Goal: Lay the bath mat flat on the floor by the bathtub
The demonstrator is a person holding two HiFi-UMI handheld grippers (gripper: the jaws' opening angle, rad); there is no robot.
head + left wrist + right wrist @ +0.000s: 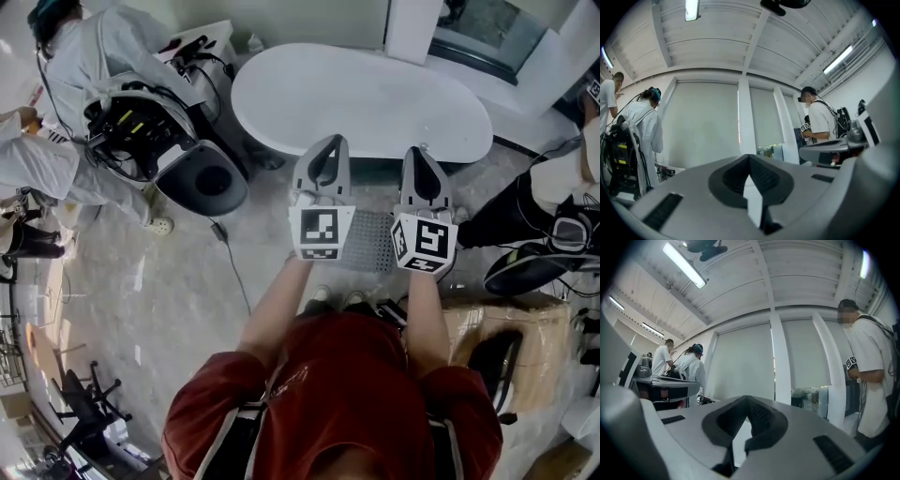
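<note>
- White oval bathtub (361, 98) fills the top of the head view. The pale stone floor (187, 281) runs along its near side, and that is where the mat belongs.
- Grey textured bath mat (371, 242) lies low between the bathtub and the person's shoes (323, 295), near the tub's near side. The strip that shows looks flat and unwrinkled. By that strip, the mat seems to be down in the right place already, with perhaps only a check of its edges left. It could equally be a folded mat not yet spread.
- Most of the mat is covered, so its full outline, its corners and any fold or curl cannot be made out. Whether it touches the tub's base is also hidden.
- Left gripper (326, 142) is held out above the mat's left part. In its own view (749, 157) the jaws are pressed together. A pale sliver shows in the gap behind the pads, and I cannot tell what it is. No mat is visibly pinched.
- Right gripper (418, 150) sits just beside it over the mat's right part. Its jaws are likewise closed tip to tip in its own view (746, 399), with nothing recognisable between them.
- Both gripper views look out across the room, so neither shows the mat or the floor.
</note>
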